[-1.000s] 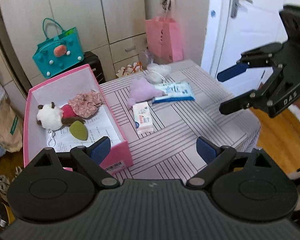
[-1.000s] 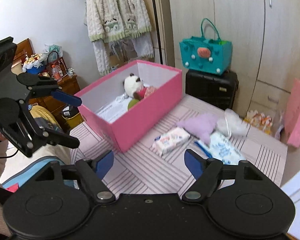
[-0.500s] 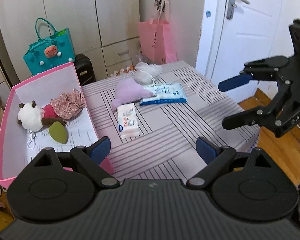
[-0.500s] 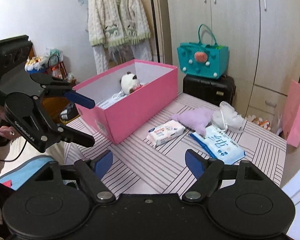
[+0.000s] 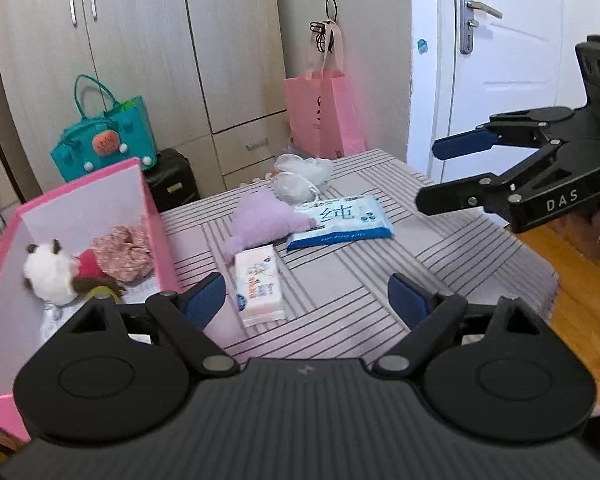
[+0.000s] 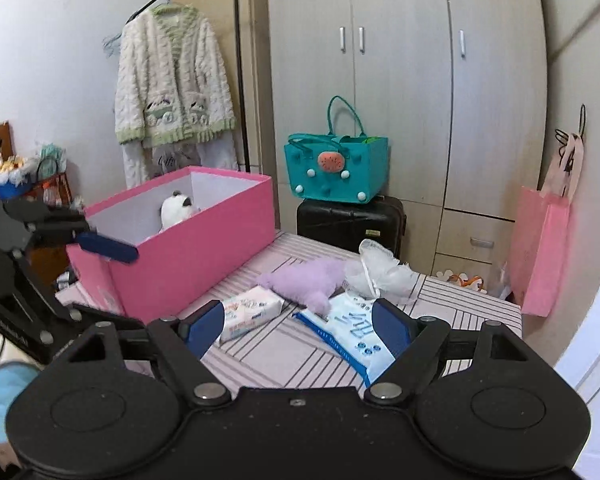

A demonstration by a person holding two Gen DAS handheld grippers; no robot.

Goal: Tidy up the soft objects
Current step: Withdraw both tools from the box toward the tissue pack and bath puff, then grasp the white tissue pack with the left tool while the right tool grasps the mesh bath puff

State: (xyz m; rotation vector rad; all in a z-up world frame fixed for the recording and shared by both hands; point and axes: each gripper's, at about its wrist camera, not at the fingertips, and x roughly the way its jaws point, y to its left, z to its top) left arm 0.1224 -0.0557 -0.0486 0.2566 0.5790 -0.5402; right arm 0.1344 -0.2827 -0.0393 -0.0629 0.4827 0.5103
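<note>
A pink box (image 5: 156, 216) stands on the left of the striped table (image 5: 380, 280) and holds a panda plush (image 5: 48, 272) and a floral scrunchie (image 5: 124, 248). On the cloth lie a purple plush (image 5: 264, 220), a small tissue pack (image 5: 258, 286), a blue wipes pack (image 5: 340, 222) and a white mesh puff (image 5: 300, 176). My left gripper (image 5: 306, 300) hovers short of the tissue pack, its jaws closing with nothing gripped. My right gripper (image 6: 299, 324) is open and empty over the table's near side, short of the wipes pack (image 6: 352, 332) and the tissue pack (image 6: 248, 312).
A teal bag (image 5: 104, 144) sits on a black suitcase (image 5: 172, 184) behind the box. A pink paper bag (image 5: 320, 112) hangs by the wardrobe, beside a white door (image 5: 500, 80). A knit cardigan (image 6: 172, 88) hangs on the far wall. Wooden floor lies right of the table.
Both grippers have sunk toward the table and tipped more level, so the box and the packs look closer. The left jaws have narrowed a little.
</note>
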